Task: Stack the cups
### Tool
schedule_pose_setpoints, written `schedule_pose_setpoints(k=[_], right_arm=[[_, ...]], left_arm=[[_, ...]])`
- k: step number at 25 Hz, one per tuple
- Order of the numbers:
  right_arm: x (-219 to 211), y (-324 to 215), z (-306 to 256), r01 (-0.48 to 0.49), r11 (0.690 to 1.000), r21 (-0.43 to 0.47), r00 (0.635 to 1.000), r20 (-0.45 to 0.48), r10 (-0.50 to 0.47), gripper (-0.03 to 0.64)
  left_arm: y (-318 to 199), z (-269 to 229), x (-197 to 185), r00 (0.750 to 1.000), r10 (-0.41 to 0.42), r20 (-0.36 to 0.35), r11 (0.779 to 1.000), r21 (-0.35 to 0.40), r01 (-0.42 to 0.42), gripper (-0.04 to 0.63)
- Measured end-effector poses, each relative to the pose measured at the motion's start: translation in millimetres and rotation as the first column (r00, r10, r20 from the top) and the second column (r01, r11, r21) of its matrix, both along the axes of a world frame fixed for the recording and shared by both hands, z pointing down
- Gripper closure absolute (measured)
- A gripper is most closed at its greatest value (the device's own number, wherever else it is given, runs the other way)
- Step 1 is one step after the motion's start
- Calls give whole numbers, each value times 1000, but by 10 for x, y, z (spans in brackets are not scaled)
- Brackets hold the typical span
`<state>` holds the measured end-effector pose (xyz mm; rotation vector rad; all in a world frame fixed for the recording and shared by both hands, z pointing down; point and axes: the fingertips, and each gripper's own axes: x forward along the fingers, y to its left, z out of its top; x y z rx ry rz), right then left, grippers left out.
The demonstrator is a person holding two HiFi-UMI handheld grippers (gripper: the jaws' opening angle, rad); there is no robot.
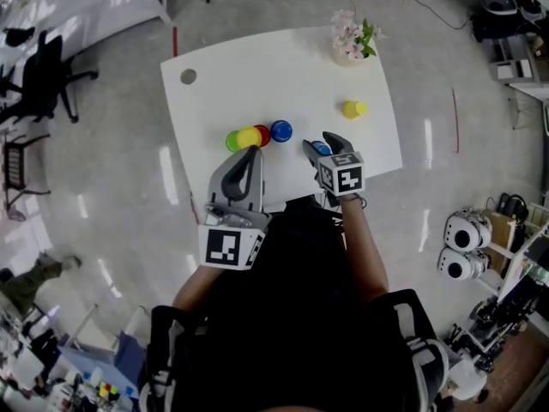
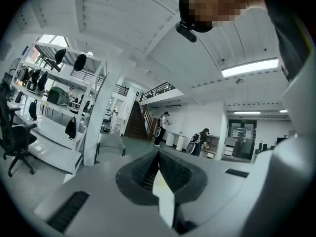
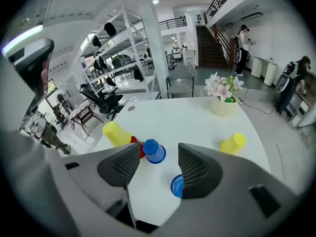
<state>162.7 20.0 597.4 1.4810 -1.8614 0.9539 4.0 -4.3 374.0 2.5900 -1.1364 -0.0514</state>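
The left gripper (image 2: 158, 154) pointed away from the white table (image 1: 257, 75), its jaws pressed together on nothing. The right gripper (image 3: 158, 167) had its jaws spread, with a near blue cup (image 3: 176, 185) partly behind the right jaw. An upside-down blue cup (image 3: 154, 151) stood beside the red cup (image 1: 262, 133), the yellow cup (image 1: 249, 137) and the green cup (image 1: 232, 142). A lone yellow cup (image 1: 352, 109) lay well apart.

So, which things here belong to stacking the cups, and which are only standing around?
For the job:
green cup
left yellow cup
red cup
blue cup
nearest blue cup
lone yellow cup

Only standing around:
flower pot
black office chair on the floor
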Motion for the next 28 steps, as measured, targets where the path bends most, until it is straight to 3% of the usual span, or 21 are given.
schedule_pose_setpoints(k=[11, 28], right_arm=[[374, 334, 394, -76, 994, -80, 997, -13, 75, 357], [564, 630, 1084, -113, 967, -229, 994, -21, 111, 356]], left_arm=[[4, 137, 390, 996, 85, 20, 996, -20, -85, 574], [-13, 223, 564, 992, 116, 49, 993, -39, -114, 574]])
